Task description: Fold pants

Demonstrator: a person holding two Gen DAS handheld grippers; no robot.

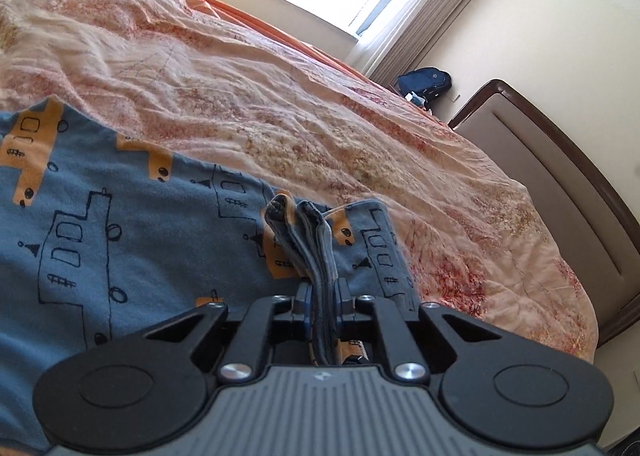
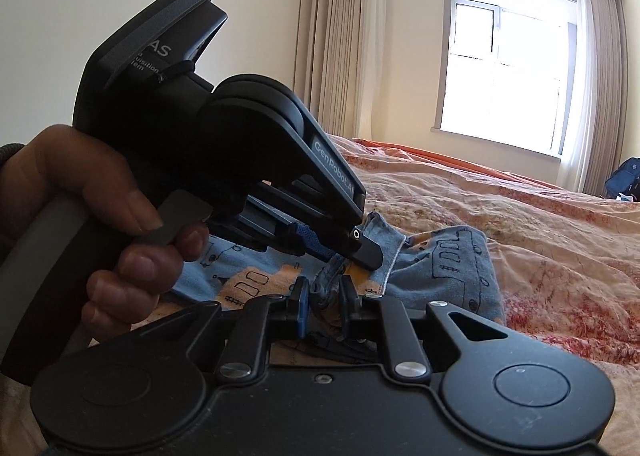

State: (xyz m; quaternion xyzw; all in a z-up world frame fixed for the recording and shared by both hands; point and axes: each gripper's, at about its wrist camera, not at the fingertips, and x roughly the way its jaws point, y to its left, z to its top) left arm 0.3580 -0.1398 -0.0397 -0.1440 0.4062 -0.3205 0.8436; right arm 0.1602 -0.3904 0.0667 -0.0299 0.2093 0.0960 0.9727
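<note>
Daylight pours through the window [image 2: 506,68], which is blown out to white in both views. The bedspread [image 1: 280,108] is evenly lit, its wrinkles softly shaded. Fisheye bending curves walls and curtains [image 2: 336,40], with dark corners. The close hand [image 2: 100,208] is shadowed and slightly soft.

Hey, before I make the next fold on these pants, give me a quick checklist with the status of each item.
1. Left gripper shut on the pants: ok, bunched layers sit between its fingers.
2. Right gripper shut on the pants: ok, fabric is pinched there.
3. Grippers clear of each other: not ok, the left gripper sits right over the right one's fingers.
4. Bedspread not caught in either grip: cannot tell.
5. Pant legs aligned: cannot tell, mostly out of view.
6. Open bed beyond for laying the fold: ok.
</note>
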